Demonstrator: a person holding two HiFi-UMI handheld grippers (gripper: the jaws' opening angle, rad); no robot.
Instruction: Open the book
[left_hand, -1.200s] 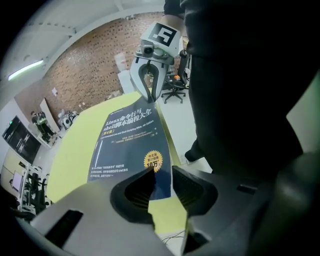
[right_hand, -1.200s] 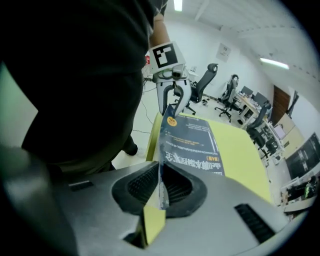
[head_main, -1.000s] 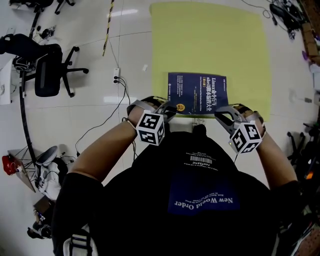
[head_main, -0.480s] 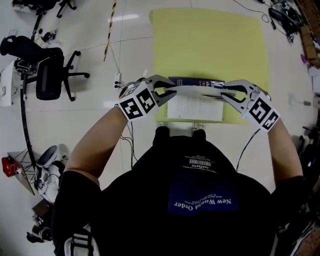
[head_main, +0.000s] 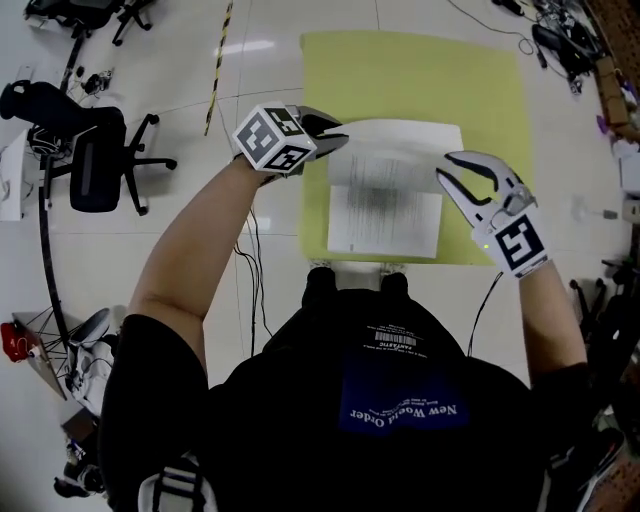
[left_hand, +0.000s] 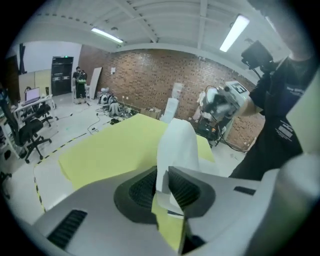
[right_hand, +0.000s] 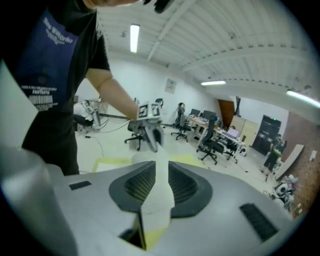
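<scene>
The book (head_main: 385, 215) lies open on the yellow mat (head_main: 420, 70), a printed white page facing up. Its front cover (head_main: 400, 132) is lifted and curls back over the far side, white inside showing. My left gripper (head_main: 335, 140) is shut on the cover's left edge (left_hand: 177, 145), which is pinched between the pads. My right gripper (head_main: 445, 178) holds the right edge (right_hand: 159, 200); its jaws have just been opening a little, with the sheet still between the pads and touching them. Each gripper shows in the other's view: the right gripper (left_hand: 225, 100) and the left gripper (right_hand: 149, 131).
A black office chair (head_main: 100, 150) stands on the white floor at the left. Cables (head_main: 245, 240) run beside the mat's left edge. A striped tape line (head_main: 215, 60) lies at the far left. Gear and more cables (head_main: 570, 40) crowd the right edge.
The book was closed with both grippers at its near edge. Both have since risen and moved away from me with the cover, exposing the printed page. The left gripper has rolled.
</scene>
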